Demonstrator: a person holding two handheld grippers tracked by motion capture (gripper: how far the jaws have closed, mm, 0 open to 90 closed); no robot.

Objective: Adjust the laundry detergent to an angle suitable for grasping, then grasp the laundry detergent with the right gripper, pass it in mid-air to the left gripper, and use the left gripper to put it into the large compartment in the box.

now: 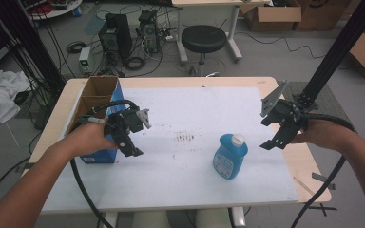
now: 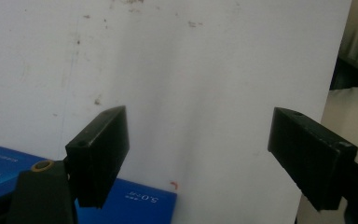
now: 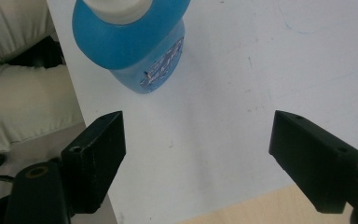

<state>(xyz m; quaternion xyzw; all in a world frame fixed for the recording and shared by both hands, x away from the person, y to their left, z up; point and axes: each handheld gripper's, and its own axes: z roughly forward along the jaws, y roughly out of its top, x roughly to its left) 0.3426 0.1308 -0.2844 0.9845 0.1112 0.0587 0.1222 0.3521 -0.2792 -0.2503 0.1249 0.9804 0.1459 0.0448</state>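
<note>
A blue bottle (image 1: 229, 156) with a white cap stands upright on the white sheet (image 1: 190, 161), right of centre. In the right gripper view the blue bottle (image 3: 130, 42) sits above and left of the open jaws, apart from them. My right gripper (image 1: 279, 137) hovers open to the right of the bottle, with nothing between its fingers (image 3: 98, 154). At the left, my left gripper (image 1: 129, 147) hangs open over the sheet beside a blue cardboard box (image 1: 99, 118). The left gripper view has bare sheet between the jaws and the box's blue wall (image 2: 135, 203) at the bottom left.
The blue box, open at the top, stands at the table's left edge (image 1: 52, 128). A black frame post (image 1: 332, 52) rises at the back right. Behind the table are a stool (image 1: 203, 40), computer cases and cardboard boxes. The person's legs (image 3: 23, 102) are at the near edge.
</note>
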